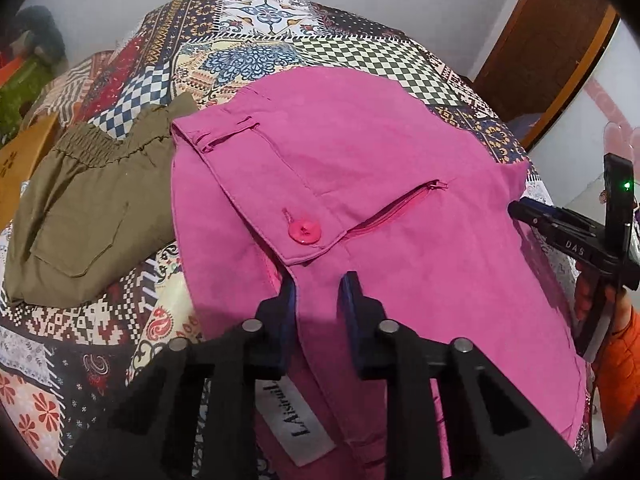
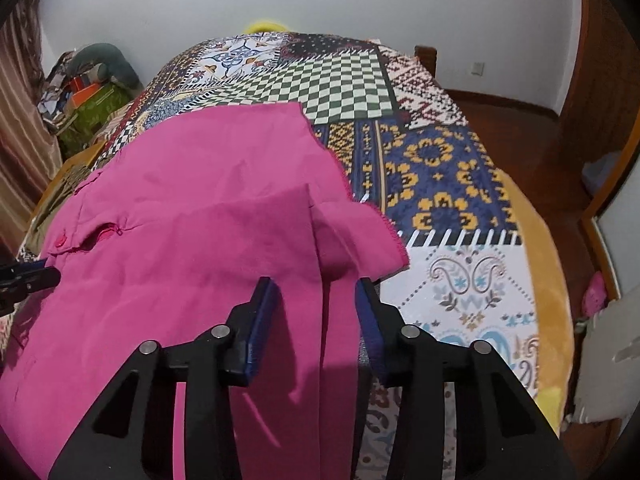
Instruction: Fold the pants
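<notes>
Pink pants (image 1: 360, 160) lie on a patterned bedspread (image 1: 280, 32), folded over, with a pink button (image 1: 305, 233) and zip pocket showing. My left gripper (image 1: 318, 292) is open, its jaws hovering over the waistband end near the white label (image 1: 296, 424). In the right wrist view the pants (image 2: 200, 200) fill the left half. My right gripper (image 2: 318, 296) is open above the leg end, jaws either side of a fold. The right gripper also shows in the left wrist view (image 1: 576, 240) at the pants' right edge.
Folded olive-green pants (image 1: 92, 200) lie to the left of the pink ones. A pile of clothes and boxes (image 2: 88, 84) sits at the far left. The bed's right edge (image 2: 540, 280) drops to a wooden floor. A wooden door (image 1: 552, 40) stands at the right.
</notes>
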The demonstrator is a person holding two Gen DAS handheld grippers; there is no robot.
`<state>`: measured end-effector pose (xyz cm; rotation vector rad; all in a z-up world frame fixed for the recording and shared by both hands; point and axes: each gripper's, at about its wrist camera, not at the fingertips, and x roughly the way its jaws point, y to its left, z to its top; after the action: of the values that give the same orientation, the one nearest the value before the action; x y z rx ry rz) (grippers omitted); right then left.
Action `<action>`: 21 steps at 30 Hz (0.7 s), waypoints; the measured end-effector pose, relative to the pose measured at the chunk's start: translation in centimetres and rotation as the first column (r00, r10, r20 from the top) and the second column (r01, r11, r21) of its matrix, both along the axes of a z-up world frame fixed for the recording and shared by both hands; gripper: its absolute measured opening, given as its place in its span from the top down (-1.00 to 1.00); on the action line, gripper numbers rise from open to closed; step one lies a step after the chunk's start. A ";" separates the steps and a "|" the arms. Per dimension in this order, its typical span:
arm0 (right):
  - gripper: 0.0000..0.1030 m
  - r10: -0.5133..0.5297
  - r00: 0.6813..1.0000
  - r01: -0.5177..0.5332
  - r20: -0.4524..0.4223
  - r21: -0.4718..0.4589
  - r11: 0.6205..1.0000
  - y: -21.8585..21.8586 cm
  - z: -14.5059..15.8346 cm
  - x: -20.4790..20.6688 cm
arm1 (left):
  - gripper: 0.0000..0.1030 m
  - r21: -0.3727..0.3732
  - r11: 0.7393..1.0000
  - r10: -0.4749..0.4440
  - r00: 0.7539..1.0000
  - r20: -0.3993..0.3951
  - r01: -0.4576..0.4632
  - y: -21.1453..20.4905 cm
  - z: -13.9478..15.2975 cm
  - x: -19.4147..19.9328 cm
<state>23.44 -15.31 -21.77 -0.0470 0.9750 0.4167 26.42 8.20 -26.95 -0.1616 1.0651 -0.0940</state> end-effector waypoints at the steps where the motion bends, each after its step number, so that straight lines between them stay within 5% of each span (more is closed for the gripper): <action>1: 0.39 0.007 1.000 -0.007 -0.003 -0.001 1.000 0.1 -0.1 -0.1 | 0.72 -0.001 1.000 -0.001 1.000 0.000 0.001 0.0 0.0 0.1; 4: 0.71 0.039 0.999 -0.038 -0.038 0.015 0.999 0.5 -0.4 -0.2 | 0.81 0.005 1.000 -0.002 1.000 0.004 0.002 -0.1 0.1 0.3; 21: 0.86 0.036 0.996 -0.035 -0.076 0.019 0.999 -0.1 -0.5 -2.4 | 0.95 0.046 0.999 0.001 1.000 -0.018 0.000 1.2 -0.1 3.1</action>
<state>21.04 -15.40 -22.26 -0.0325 1.0468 0.4628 29.49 9.42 -27.02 -0.1212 1.0842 -0.0672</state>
